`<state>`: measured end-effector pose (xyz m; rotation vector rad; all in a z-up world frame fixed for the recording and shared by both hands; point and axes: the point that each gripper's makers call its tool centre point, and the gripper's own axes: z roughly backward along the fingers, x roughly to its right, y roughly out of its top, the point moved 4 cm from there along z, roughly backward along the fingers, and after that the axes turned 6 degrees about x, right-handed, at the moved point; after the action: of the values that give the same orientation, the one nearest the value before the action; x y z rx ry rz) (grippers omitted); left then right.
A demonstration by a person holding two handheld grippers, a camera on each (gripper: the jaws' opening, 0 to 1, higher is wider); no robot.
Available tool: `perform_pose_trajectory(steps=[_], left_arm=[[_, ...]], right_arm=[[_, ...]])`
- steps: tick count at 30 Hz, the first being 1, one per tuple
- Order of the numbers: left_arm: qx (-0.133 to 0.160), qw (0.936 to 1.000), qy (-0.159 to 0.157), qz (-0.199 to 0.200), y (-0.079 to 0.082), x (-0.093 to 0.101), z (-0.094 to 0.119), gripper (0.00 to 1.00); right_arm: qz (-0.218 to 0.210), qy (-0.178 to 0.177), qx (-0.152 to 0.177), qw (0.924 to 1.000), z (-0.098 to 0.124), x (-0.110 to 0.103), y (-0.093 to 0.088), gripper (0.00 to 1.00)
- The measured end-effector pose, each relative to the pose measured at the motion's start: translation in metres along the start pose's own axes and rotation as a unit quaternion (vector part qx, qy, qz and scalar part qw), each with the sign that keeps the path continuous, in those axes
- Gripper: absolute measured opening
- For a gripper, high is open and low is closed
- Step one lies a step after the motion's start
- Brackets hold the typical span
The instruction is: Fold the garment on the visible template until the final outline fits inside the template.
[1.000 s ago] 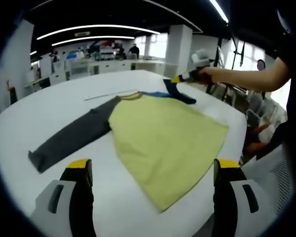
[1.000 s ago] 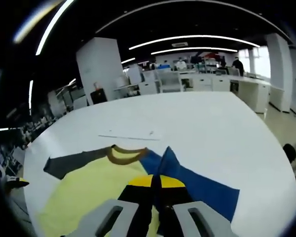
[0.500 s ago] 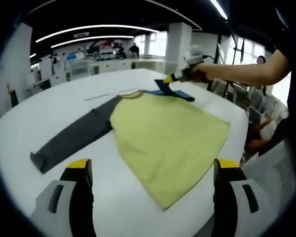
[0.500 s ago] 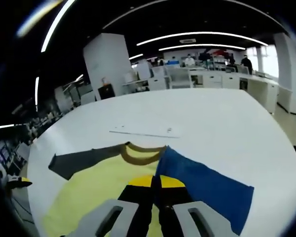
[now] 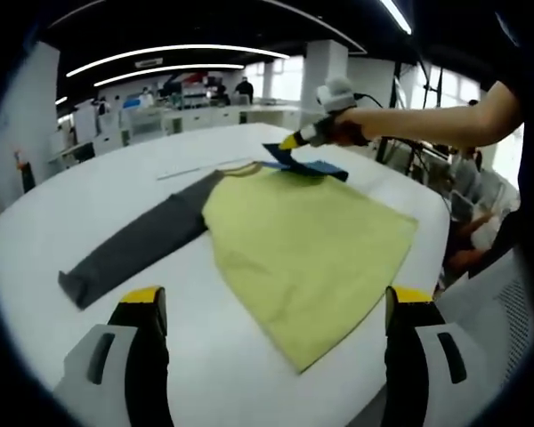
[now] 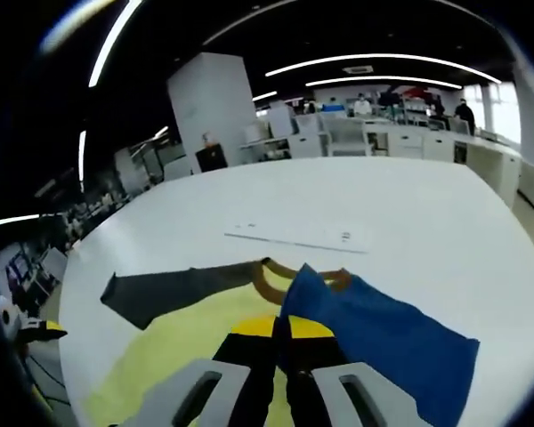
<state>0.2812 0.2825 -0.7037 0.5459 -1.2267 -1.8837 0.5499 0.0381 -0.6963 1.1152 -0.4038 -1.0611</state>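
A yellow shirt (image 5: 311,249) with a brown collar (image 6: 271,283) lies flat on the white table (image 5: 116,191). Its grey sleeve (image 5: 138,245) stretches out to the left. The blue sleeve (image 6: 383,342) is lifted off the table, pinched in my right gripper (image 6: 279,334), which is shut on it. In the left gripper view that right gripper (image 5: 294,142) hangs over the shirt's far shoulder, held by a person's arm (image 5: 427,124). My left gripper (image 5: 271,311) stands open at the near table edge, nothing between its fingers. A thin white template sheet (image 6: 303,236) lies beyond the collar.
The round white table drops off close at the right (image 5: 427,231). Chairs (image 5: 472,191) stand beyond that edge. Desks and people are far back in the room (image 6: 374,124).
My right gripper has carried the blue sleeve up and inward over the collar. The left gripper has stayed open and nearly still.
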Motion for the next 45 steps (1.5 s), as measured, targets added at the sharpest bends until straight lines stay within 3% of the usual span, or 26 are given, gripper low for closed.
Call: perform_pose_trajectory(steps=[24,37,45], left_arm=[[0.004,0.9999,0.012,0.005,-0.002,-0.004,0.004,0.99],[-0.003,0.9998,0.019,0.008,-0.008,-0.007,0.008,0.99],[-0.005,0.9998,0.020,0.008,-0.009,-0.006,0.009,0.99]], right_arm=[[0.041,0.073,-0.021,0.9962,-0.035,-0.065,0.008,0.00],[0.078,0.132,-0.039,0.9874,-0.040,-0.104,0.004,0.00],[0.100,0.168,-0.056,0.9790,-0.042,-0.123,-0.009,0.00]])
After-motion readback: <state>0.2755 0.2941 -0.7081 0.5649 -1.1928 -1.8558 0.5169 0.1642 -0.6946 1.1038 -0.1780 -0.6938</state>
